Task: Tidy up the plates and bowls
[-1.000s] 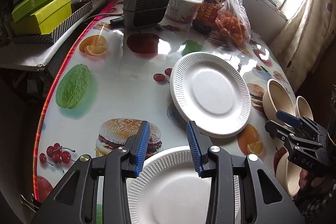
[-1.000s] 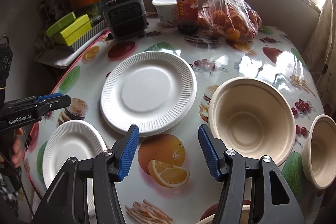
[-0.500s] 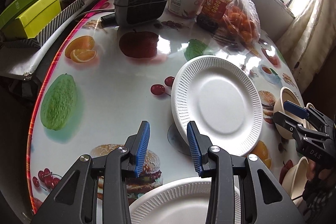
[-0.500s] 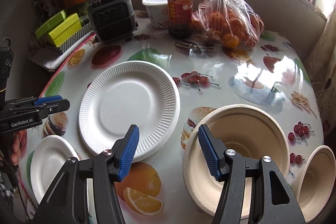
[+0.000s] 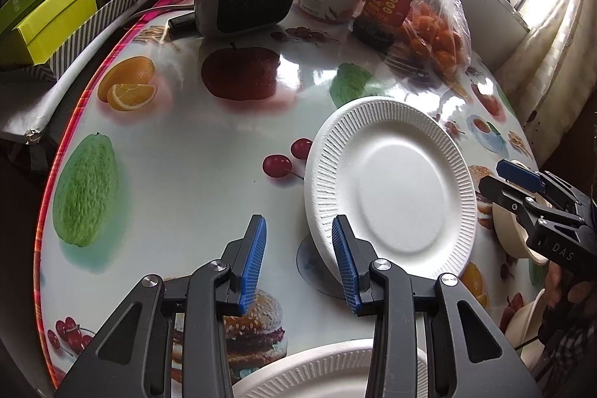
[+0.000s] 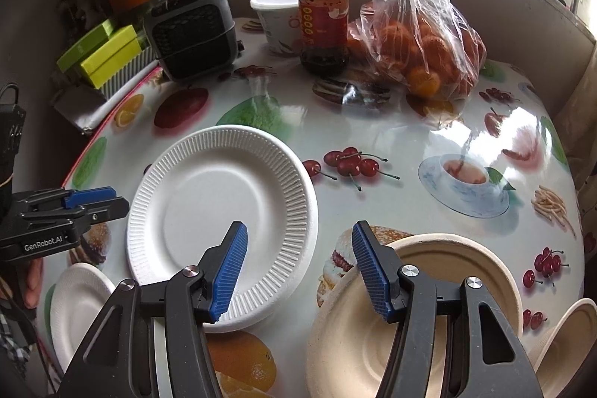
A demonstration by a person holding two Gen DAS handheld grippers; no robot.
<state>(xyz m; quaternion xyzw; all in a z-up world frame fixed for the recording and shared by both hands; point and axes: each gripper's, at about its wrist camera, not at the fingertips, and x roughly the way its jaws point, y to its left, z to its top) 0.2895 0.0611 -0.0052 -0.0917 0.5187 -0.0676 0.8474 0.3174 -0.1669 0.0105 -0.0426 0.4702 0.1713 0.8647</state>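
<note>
The large white plate lies flat on the surface, just ahead of the left hand-held gripper and a little to its right; that gripper's right pad overlaps the plate's near rim in its own view, while nothing sits between the two pads. Its jaws are parted and empty, and that stance suits sliding one pad under the raised rim, since a thin paper plate gives no other purchase. A smaller white plate lies below this gripper, close to the person. The right hand-held gripper is also parted and holding nothing; it hovers over the gap between the large plate and the big tan bowl, whose rim lies under its right pad. A second, smaller bowl sits further to the right of it. Plates lie on one side and bowls on the other, so each gripper probably works its own kind. Nothing is stacked yet, so I judge the sorting to be at its start. The heater, jar and bag of oranges stand well beyond both grippers, out of the way.
</note>
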